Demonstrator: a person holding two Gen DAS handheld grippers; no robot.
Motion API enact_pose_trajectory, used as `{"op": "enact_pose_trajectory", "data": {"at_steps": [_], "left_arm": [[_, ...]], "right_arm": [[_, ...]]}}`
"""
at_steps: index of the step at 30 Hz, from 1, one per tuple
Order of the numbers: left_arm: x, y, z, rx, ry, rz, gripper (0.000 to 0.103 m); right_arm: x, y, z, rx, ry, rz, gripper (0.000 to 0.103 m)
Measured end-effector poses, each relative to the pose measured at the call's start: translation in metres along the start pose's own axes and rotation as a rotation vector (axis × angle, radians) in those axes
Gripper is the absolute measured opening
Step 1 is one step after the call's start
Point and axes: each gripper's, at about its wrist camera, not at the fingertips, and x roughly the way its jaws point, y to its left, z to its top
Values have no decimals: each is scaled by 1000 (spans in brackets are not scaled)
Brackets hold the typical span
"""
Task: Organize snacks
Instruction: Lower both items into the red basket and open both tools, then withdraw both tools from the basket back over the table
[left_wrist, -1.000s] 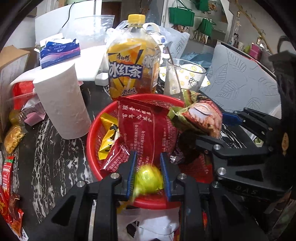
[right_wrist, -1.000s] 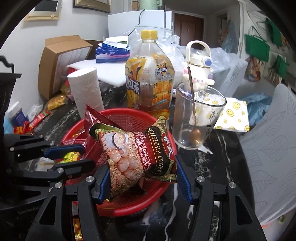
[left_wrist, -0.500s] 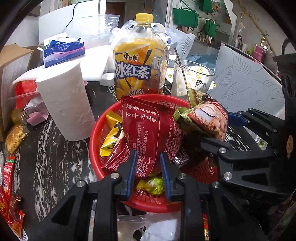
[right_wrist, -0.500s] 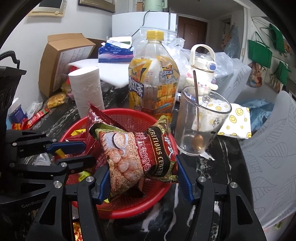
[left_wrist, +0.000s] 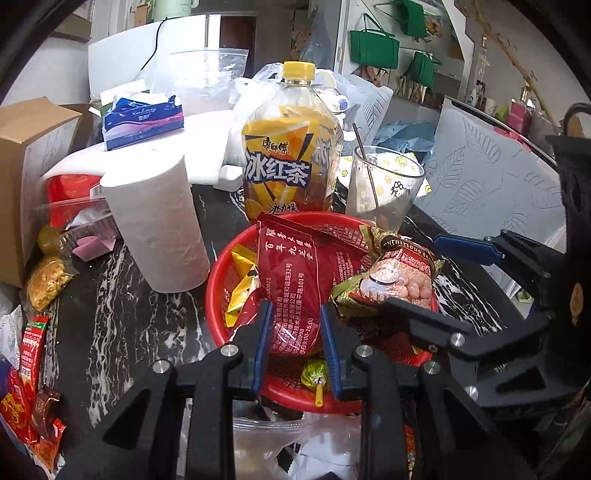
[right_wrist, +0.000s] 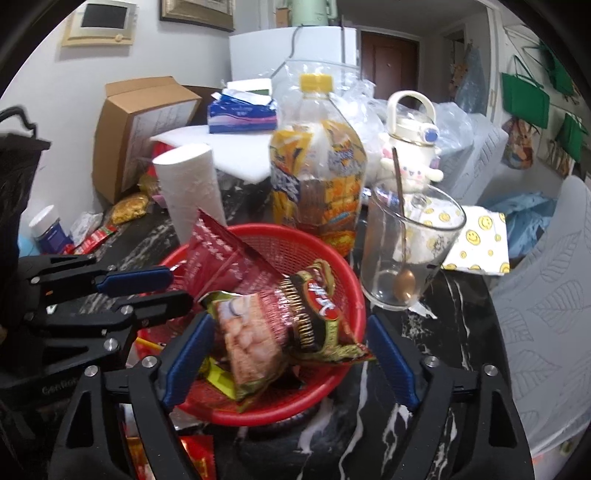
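Observation:
A red mesh basket stands on the dark marble table. In it lie a tall red packet, a yellow packet, a cereal packet and a green-wrapped lollipop by the front rim. My left gripper hovers over the basket's near edge, shut with nothing between its pads. My right gripper straddles the cereal packet; its jaws are opening and the pads stand clear of the packet, which rests in the basket.
Right behind the basket stand an iced tea bottle and a glass with a spoon. A paper roll is to the left. Loose snack packets and a cardboard box crowd the left edge.
The right jaws have spread and the cereal packet has sunk from their grip into the basket. The green lollipop has gone from between the left fingers down to the basket's front.

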Motion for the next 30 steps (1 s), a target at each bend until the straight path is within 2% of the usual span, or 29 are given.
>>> {"op": "enact_pose_trajectory", "data": {"at_steps": [6, 12, 28, 30], "left_arm": [[-2, -6, 3, 16, 11, 14, 25], [-14, -9, 7, 6, -9, 26, 25], [-99, -18, 18, 36, -161, 93, 26], [-112, -19, 17, 37, -187, 102, 30]], "right_arm": [[-12, 8, 1, -30, -13, -47, 86], [-26, -3, -1, 19, -13, -68, 86], [-88, 5, 13, 73, -89, -85, 86], [-99, 10, 16, 66, -110, -84, 86]]}}
